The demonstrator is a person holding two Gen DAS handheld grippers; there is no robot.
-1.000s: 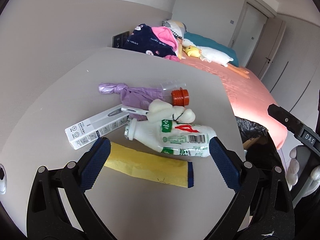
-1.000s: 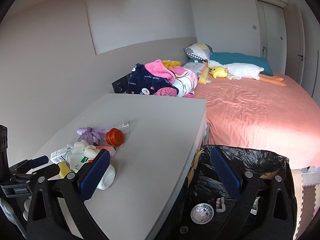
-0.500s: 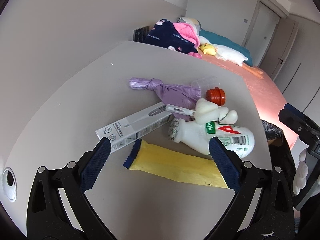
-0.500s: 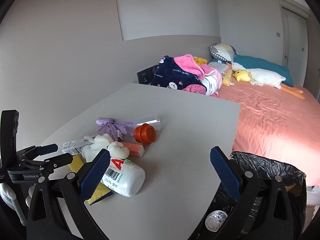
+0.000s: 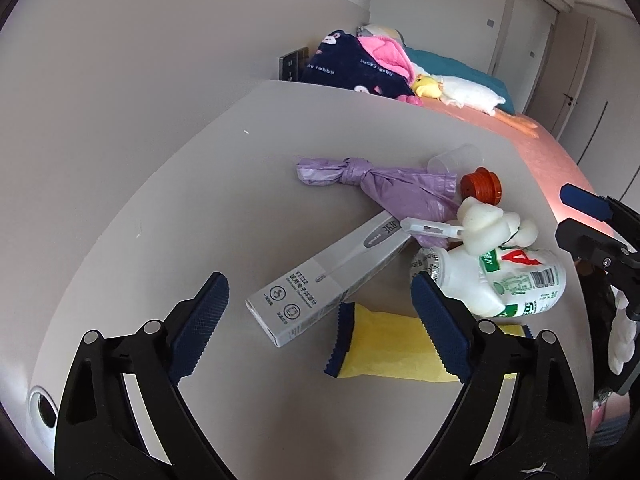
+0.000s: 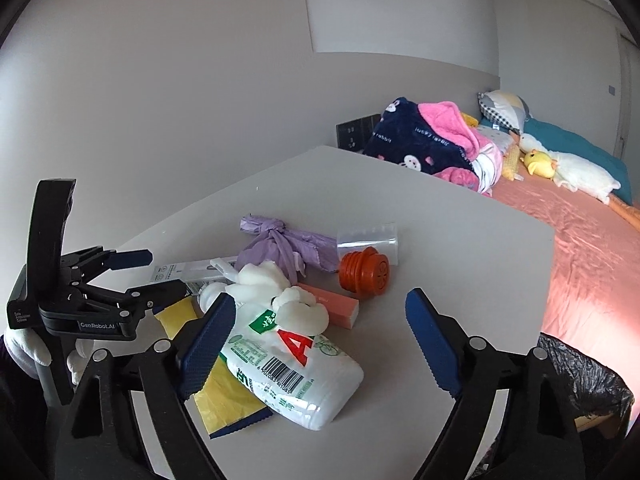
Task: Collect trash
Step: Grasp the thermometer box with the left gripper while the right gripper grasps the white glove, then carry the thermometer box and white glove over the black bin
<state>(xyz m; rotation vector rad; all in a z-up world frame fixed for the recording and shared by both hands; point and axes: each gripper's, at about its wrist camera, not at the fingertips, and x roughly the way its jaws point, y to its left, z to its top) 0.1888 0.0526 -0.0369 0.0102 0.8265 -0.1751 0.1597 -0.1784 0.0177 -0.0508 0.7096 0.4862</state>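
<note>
Trash clusters on the grey counter (image 6: 460, 248), bare toward its far edge beside the bed (image 6: 580, 248), while both grippers' jaws, apart and empty, are closing.

The left gripper (image 5: 320, 322) is angling downward, its black arms reaching from 6 o'clock toward 12 in its own wrist view. Its blue pads (image 5: 202, 324) are standing wide and closing, pressing on nothing. In the right wrist view this same tool is sitting at 9 o'clock, carried by a white-gloved hand (image 6: 26, 350). The right gripper (image 6: 318, 340) is likewise tilting downward, its jaws wide and closing, gripping nothing. In the left wrist view it is showing at 3 o'clock, with white-gloved fingers (image 5: 622, 338) below it.
</note>
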